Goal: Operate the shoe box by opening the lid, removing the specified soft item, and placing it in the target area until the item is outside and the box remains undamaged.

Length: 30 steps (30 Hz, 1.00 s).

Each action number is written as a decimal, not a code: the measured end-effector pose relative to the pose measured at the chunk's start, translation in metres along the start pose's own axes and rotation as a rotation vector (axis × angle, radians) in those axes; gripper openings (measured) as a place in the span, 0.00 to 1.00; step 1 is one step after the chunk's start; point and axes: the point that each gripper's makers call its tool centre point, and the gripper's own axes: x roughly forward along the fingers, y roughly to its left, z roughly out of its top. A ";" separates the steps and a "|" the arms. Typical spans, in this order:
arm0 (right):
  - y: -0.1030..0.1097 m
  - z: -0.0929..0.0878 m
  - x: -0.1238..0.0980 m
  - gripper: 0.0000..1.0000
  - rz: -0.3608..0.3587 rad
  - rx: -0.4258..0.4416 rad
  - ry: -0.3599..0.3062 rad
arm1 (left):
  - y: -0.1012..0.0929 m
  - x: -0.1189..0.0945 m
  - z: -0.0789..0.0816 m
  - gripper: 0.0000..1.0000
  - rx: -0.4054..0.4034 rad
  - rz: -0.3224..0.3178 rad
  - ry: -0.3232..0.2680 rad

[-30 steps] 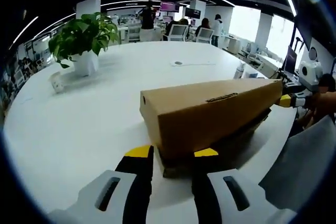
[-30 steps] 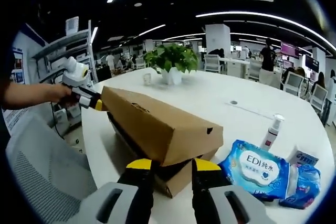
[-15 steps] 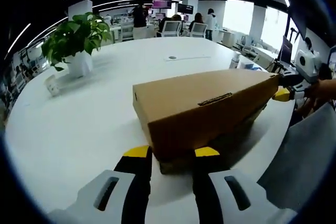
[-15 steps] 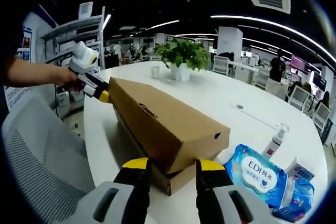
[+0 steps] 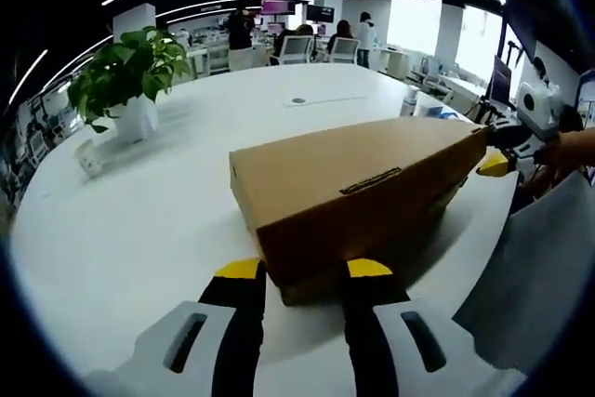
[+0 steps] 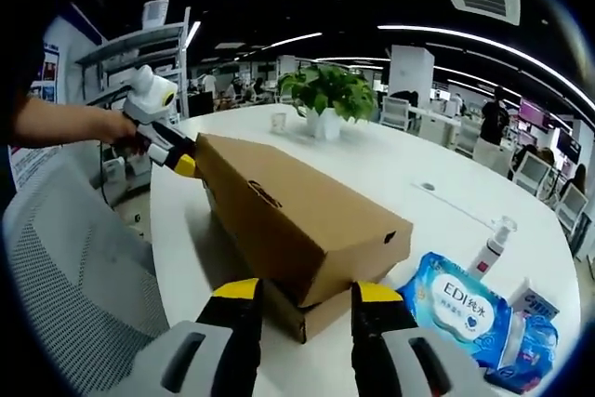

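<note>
box (image 6: 297,230) on worktop (image 5: 167,202), lid (image 5: 353,188) raised off base | left claw (image 5: 302,271) jaws parted astride near end, grip on lid unclear | right claw (image 6: 297,290) same at opposite end, likely lifting level to spare cardboard | soft item inside, hidden | wipes (image 6: 460,309) right of box

So I've got the shoe box (image 6: 297,225) sitting on the worktop (image 5: 139,220) between my two hand-held grippers, one at each end. Wipes pack (image 6: 465,309) just right of it, potted plant (image 5: 125,76) further back.
</note>
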 end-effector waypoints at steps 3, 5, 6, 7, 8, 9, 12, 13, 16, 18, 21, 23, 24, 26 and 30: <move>0.003 -0.002 0.002 0.35 0.001 -0.018 0.011 | -0.004 0.002 -0.004 0.39 0.038 -0.007 0.021; 0.004 -0.004 0.003 0.36 0.001 -0.019 0.022 | -0.005 0.003 -0.007 0.41 0.041 -0.011 0.029; 0.004 -0.005 0.003 0.36 0.000 -0.015 0.025 | -0.005 0.004 -0.008 0.41 0.041 -0.012 0.030; 0.004 -0.007 0.004 0.36 -0.001 -0.014 0.030 | -0.005 0.004 -0.009 0.41 0.040 -0.012 0.031; 0.004 -0.007 0.004 0.36 -0.001 -0.014 0.034 | -0.005 0.005 -0.010 0.41 0.039 -0.012 0.034; 0.004 -0.009 0.005 0.36 0.000 -0.013 0.038 | -0.005 0.005 -0.011 0.41 0.040 -0.012 0.035; 0.003 -0.012 0.007 0.35 -0.002 -0.016 0.052 | -0.004 0.007 -0.014 0.40 0.036 -0.012 0.041; 0.003 -0.012 0.008 0.35 -0.003 -0.015 0.056 | -0.004 0.009 -0.016 0.40 0.032 -0.014 0.045; 0.003 -0.017 0.011 0.35 -0.003 -0.014 0.071 | -0.004 0.012 -0.020 0.40 0.031 -0.014 0.053; 0.003 -0.018 0.012 0.35 -0.004 -0.011 0.078 | -0.004 0.013 -0.022 0.39 0.027 -0.013 0.055; 0.003 -0.022 0.012 0.35 -0.004 -0.003 0.088 | -0.004 0.014 -0.025 0.39 0.017 -0.014 0.060; 0.002 -0.023 0.011 0.35 -0.006 -0.001 0.093 | -0.004 0.015 -0.027 0.38 0.017 -0.014 0.064; 0.002 -0.023 0.011 0.35 -0.007 0.000 0.093 | -0.004 0.013 -0.027 0.38 0.014 -0.013 0.064; 0.001 -0.023 0.009 0.35 -0.009 0.006 0.091 | -0.003 0.012 -0.026 0.39 0.012 -0.012 0.063; -0.002 -0.019 0.003 0.36 -0.011 0.005 0.081 | -0.002 0.005 -0.019 0.40 0.012 -0.006 0.043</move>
